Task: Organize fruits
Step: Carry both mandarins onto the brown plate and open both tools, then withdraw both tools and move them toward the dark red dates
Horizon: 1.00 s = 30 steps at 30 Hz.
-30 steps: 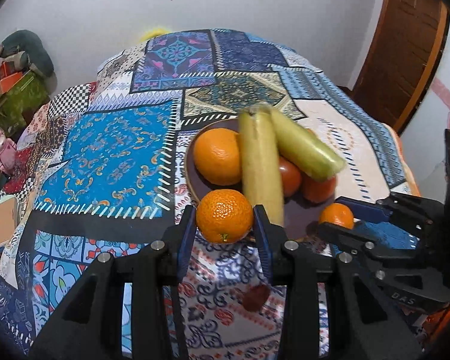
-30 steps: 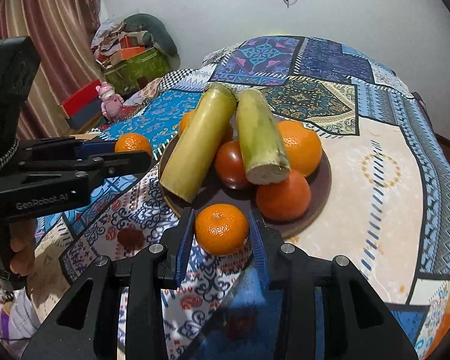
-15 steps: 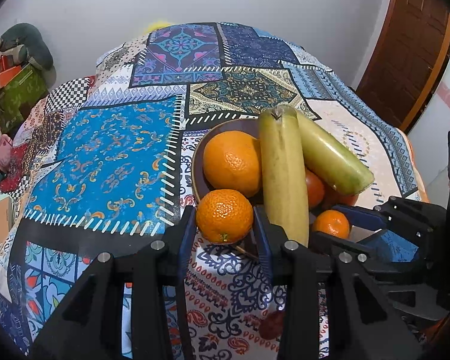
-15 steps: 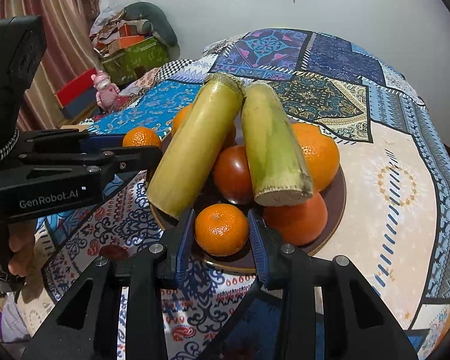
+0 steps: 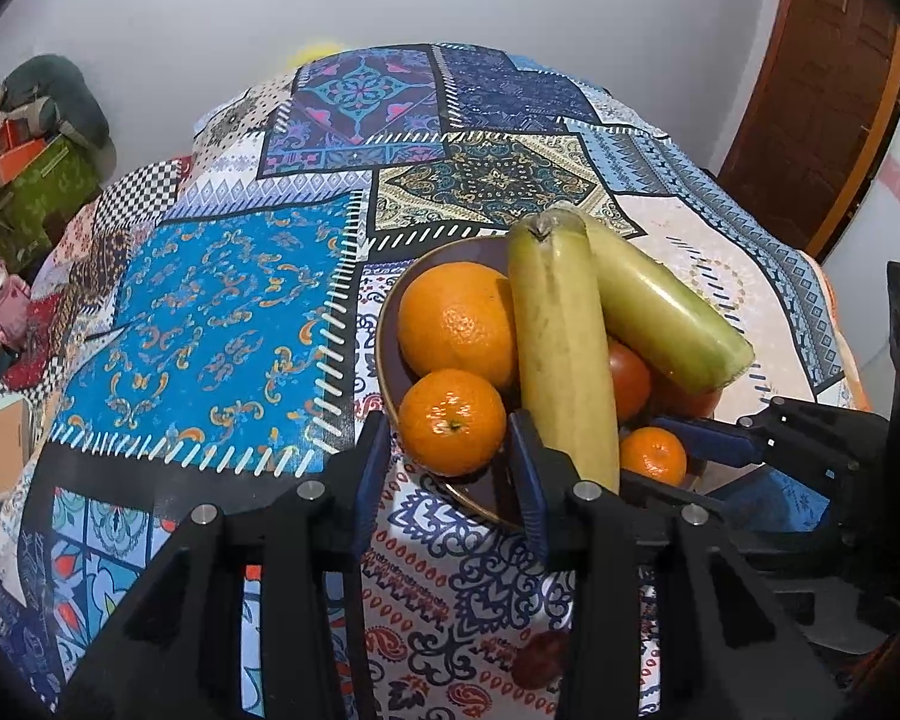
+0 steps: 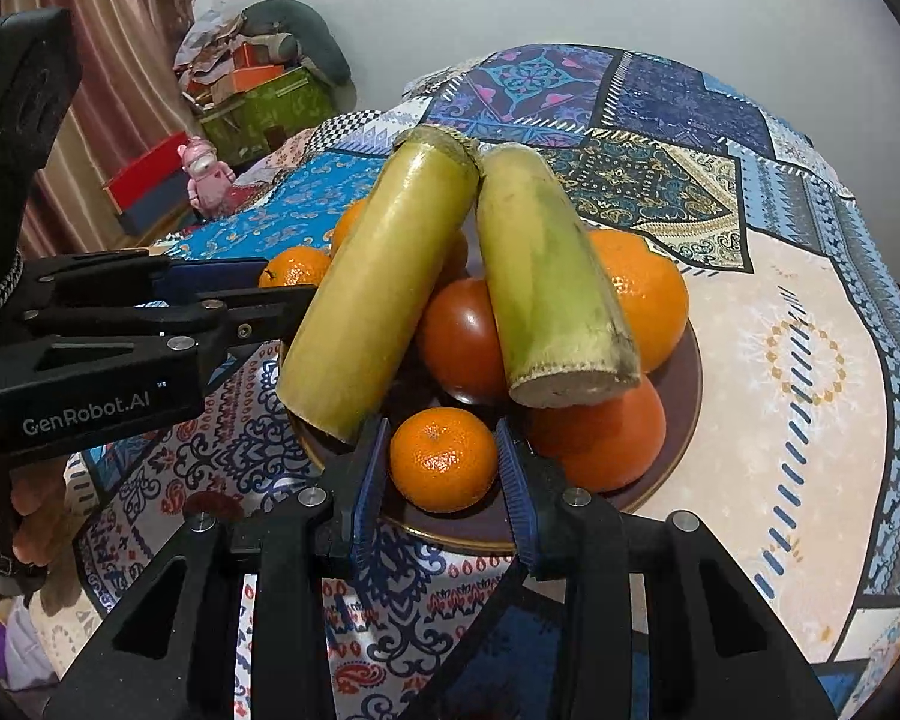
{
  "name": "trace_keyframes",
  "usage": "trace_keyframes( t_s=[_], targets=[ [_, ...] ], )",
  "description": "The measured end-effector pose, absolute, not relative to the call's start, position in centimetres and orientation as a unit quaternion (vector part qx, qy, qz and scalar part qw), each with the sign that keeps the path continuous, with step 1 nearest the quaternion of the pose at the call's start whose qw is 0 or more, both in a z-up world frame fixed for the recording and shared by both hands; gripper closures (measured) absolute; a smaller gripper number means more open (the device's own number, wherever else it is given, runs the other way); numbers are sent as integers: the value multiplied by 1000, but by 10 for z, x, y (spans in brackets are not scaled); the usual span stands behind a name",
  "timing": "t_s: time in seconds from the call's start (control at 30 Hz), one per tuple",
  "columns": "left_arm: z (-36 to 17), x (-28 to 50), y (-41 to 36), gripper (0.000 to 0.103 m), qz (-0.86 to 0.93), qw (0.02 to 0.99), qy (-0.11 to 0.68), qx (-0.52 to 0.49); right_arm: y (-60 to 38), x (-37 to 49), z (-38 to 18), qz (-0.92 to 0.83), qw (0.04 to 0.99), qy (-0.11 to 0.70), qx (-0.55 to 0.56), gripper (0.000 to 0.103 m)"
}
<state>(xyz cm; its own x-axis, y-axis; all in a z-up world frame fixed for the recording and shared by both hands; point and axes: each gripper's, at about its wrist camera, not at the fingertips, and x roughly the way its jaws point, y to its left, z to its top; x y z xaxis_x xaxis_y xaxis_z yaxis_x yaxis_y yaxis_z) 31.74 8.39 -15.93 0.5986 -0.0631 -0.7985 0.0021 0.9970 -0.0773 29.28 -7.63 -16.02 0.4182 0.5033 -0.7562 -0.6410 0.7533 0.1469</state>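
A dark brown plate [image 6: 687, 384] on the patchwork cloth holds two yellow-green cane pieces [image 6: 384, 282], a red tomato [image 6: 462, 336] and large oranges [image 6: 648, 294]. My left gripper [image 5: 450, 459] is shut on a small mandarin [image 5: 452, 422] over the plate's near left rim [image 5: 387, 360], beside a large orange [image 5: 456, 324]. My right gripper [image 6: 441, 480] is shut on another small mandarin [image 6: 444, 459] over the plate's front edge. That mandarin also shows in the left wrist view [image 5: 654, 456], and the left one in the right wrist view [image 6: 294, 267].
The patchwork cloth [image 5: 222, 324] covers the whole round table. Boxes and clutter [image 6: 258, 96] and a pink toy [image 6: 201, 177] stand off the table to the left. A wooden door [image 5: 810, 96] is at the right.
Both grippers have moved forward with their mandarins, from just short of the plate to over its rim. The fruit on the plate has not moved.
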Motion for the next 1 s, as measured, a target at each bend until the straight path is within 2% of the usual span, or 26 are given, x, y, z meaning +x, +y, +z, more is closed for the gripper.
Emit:
trace_keyframes(
  t_s=[0.23, 0.6, 1.0],
  targets=[
    [-149, 301, 88, 50, -18, 898, 437, -49, -86, 285, -146, 336, 849, 401, -69, 57],
    [-125, 256, 77, 44, -40, 907, 418, -38, -116, 267, -124, 318, 867, 381, -41, 56],
    [-148, 217, 63, 44, -63, 894, 442, -27, -152, 238, -136, 296, 870, 392, -38, 55]
  ],
)
